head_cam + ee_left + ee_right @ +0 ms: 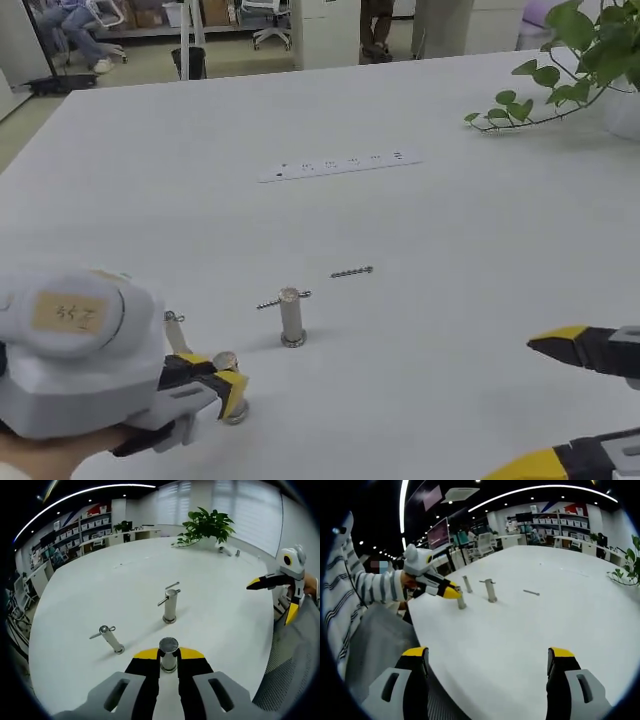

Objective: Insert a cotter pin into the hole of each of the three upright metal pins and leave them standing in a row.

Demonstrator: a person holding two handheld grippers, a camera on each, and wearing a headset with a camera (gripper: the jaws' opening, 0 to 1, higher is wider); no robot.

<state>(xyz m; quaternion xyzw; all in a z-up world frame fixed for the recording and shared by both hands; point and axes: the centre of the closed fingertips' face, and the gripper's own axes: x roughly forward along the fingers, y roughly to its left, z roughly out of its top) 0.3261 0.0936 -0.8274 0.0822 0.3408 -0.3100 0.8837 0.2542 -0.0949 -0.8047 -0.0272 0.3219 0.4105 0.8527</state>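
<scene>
Two done: middle pin [291,320] and far-left pin [111,640], each with a threaded cotter pin [283,299] through its top.
Left gripper [168,656]: clamped on the bare third pin [168,646], steadying it upright for threading, I'd say.
Spare cotter pin [351,271]: lying loose, one o'clock from the middle pin.
Right gripper [487,665]: jaws wide apart, hanging at four o'clock, free to fetch it.

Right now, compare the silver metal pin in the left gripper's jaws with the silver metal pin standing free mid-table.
The gripped silver pin is clamped by the left gripper; the free-standing silver pin stands untouched. The free-standing one carries a cotter pin through its head; the gripped one shows none. Both stand upright.
</scene>
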